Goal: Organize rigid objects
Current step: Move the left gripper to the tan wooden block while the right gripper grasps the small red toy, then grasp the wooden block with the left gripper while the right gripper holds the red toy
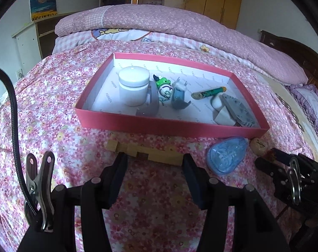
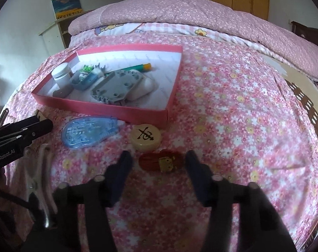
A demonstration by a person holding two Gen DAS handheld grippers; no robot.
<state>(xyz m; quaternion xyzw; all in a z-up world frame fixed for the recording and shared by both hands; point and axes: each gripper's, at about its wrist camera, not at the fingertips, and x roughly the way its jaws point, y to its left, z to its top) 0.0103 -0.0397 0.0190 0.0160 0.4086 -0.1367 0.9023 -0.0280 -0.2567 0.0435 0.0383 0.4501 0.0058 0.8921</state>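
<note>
Left wrist view: the left gripper [image 1: 154,161] is held low over the bedspread [image 1: 53,130], jaws spread wide with nothing between them. A wooden block [image 1: 146,152] is seen just beyond the fingertips, lying flat on the cloth in front of the pink tray [image 1: 169,125]. Inside the tray are noted a white jar [image 1: 133,86] standing upright at the left, a green toy [image 1: 164,84], a blue-grey clip [image 1: 178,96], a green pen [image 1: 209,92] and a grey plate [image 1: 237,109] leaning on a white part at the right. A blue tape dispenser [image 1: 227,155] is seen outside the tray near its front right corner, with a round piece [image 1: 258,145] just beside it. Right wrist view: the right gripper [image 2: 157,160] is also held wide apart, gripping nothing. A red case [image 2: 159,162] with a small gold tag is framed between the fingertips, on the bedspread, apparently untouched by either finger. The round piece, marked with a black character, is found just beyond it, close to the tray's near corner, and the dispenser lies to its left.
</note>
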